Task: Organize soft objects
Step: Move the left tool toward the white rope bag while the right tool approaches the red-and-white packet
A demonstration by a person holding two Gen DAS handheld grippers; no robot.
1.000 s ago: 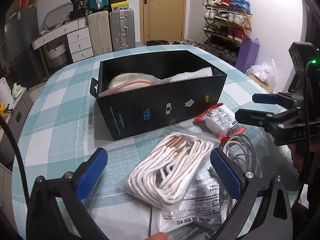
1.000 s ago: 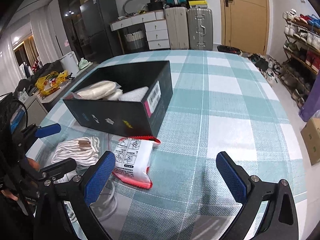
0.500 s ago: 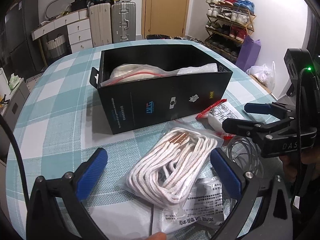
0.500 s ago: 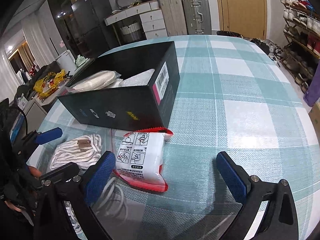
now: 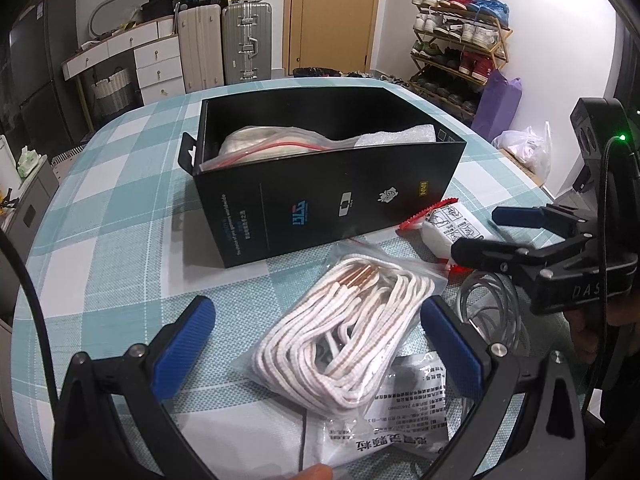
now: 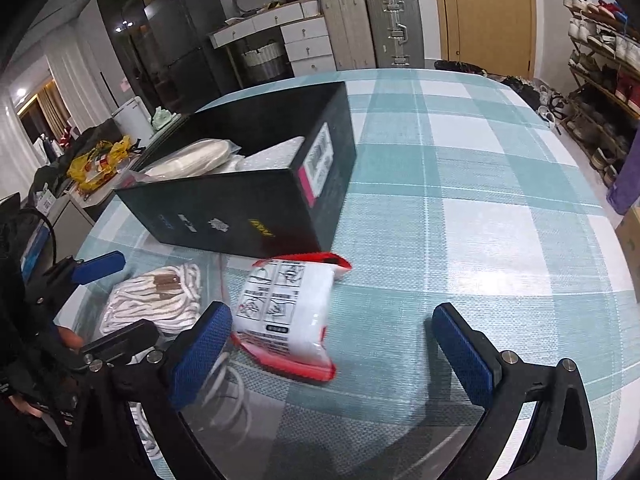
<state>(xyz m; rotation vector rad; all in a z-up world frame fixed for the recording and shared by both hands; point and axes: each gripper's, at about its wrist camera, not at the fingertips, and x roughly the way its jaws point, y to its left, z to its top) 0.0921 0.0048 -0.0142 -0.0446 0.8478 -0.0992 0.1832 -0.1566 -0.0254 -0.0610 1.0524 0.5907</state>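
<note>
A black open box (image 5: pixel 320 184) on the checked tablecloth holds a bagged white soft item (image 5: pixel 272 144) and white foam (image 5: pixel 396 136). In front of it lies a clear bag of white laces (image 5: pixel 344 332), between the wide-open fingers of my left gripper (image 5: pixel 320 336). A white pack with red edges (image 6: pixel 284 312) lies right of the box corner; my right gripper (image 6: pixel 332 344) is open just before it, the pack near its left finger. The right gripper also shows in the left wrist view (image 5: pixel 496 232), and the pack too (image 5: pixel 444 228).
A coiled white cable in a clear bag (image 5: pixel 492 312) and a printed white packet (image 5: pixel 396 420) lie near the laces. The box (image 6: pixel 256 184) stands left of an open stretch of tablecloth (image 6: pixel 480 220). Suitcases, drawers and a shoe rack stand beyond the table.
My right gripper has moved forward and down toward the white and red pack, which now sits closer between its fingers. My left gripper has edged closer to the laces.
</note>
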